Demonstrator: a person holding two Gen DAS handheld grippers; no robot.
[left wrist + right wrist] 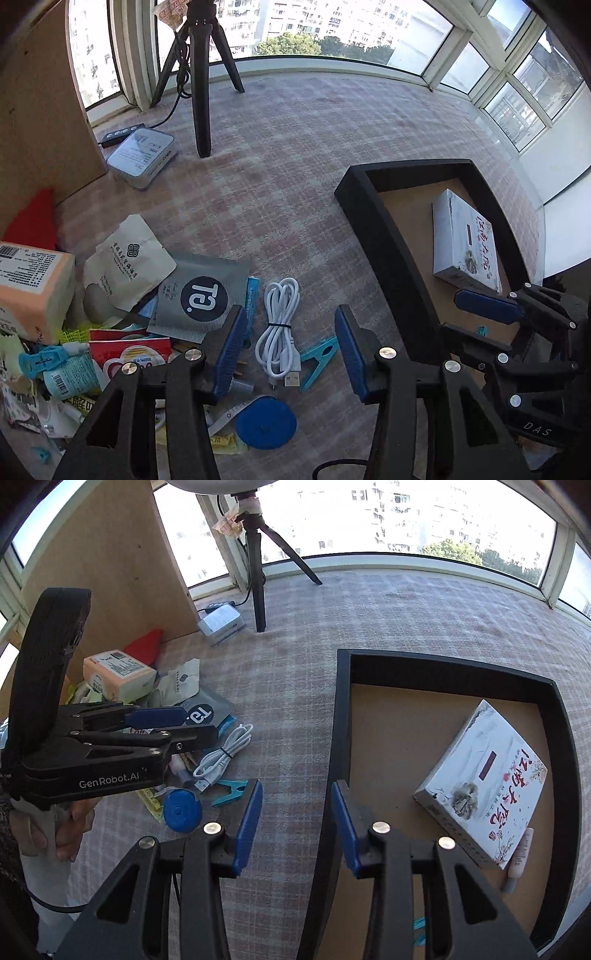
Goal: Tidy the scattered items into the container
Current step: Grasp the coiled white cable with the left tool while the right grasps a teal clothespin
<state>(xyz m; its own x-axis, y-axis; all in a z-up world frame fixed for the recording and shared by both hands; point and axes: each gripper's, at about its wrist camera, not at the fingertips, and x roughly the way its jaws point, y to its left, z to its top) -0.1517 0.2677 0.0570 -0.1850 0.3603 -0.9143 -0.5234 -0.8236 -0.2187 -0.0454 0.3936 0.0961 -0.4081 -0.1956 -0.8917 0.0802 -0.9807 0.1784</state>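
- Far left on the checked-cloth bench (295, 155), a heap of scattered items: a peach-and-white carton (33, 284) with a barcode, a cream paper pouch (129, 258) with small unreadable print, and a grey foil sachet (201, 291) with a black disc reading "Ta.".
- Just beside the heap lie a coiled white USB cable (279, 325), a turquoise plastic clothes peg (317, 360) and a round blue tape measure (266, 422).
- The left tool (291, 347) hangs above the cable with blue pads apart and nothing between them; the right-wrist view shows "GenRobot.AI" on its black body.
- The right tool (297, 823) hovers over the near-left rim of the black rectangular tray (341, 716), its jaws parted, empty and touching nothing.
- Inside the tray, on its brown floor, lies a white box (484, 786) printed with large red Chinese characters; a pale tube (519, 860) peeps from under it.
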